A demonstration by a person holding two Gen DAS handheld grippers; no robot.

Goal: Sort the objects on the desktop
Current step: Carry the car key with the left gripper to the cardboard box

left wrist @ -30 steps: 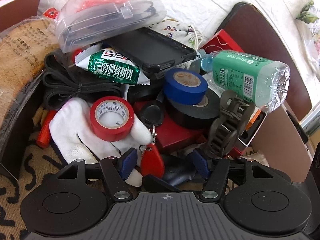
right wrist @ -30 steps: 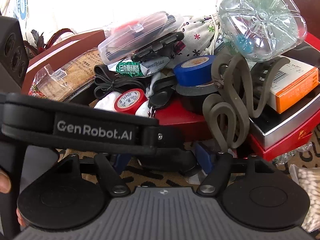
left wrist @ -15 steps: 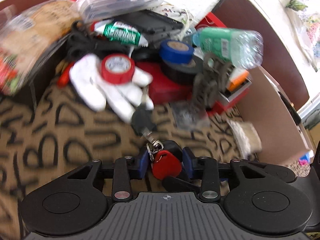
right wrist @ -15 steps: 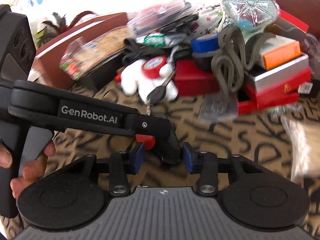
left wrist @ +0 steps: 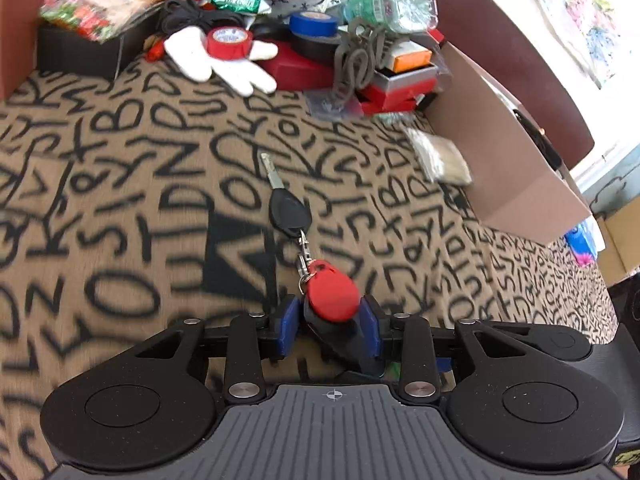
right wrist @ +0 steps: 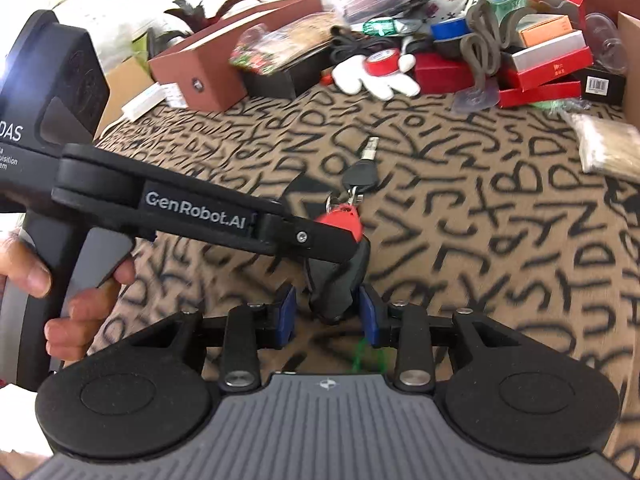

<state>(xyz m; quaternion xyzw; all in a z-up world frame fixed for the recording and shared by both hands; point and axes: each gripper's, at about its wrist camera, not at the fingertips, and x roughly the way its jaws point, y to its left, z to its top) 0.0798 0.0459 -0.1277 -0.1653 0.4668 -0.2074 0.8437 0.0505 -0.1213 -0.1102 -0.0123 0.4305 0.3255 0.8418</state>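
Lettered cloth covers the worktop (left wrist: 120, 184); left tongs (left wrist: 329, 322) pinch the red tag (left wrist: 332, 294) and black fob — the trailing key (left wrist: 289, 208) could snag; right tongs (right wrist: 326, 312) gape, empty.

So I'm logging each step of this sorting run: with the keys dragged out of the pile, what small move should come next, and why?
Probably lower and open the left tongs to set the key bunch down. They grip the red fob and a black fob beneath, while the black key trails on the patterned cloth, apart from the clutter. The right tongs look open around the black fob.
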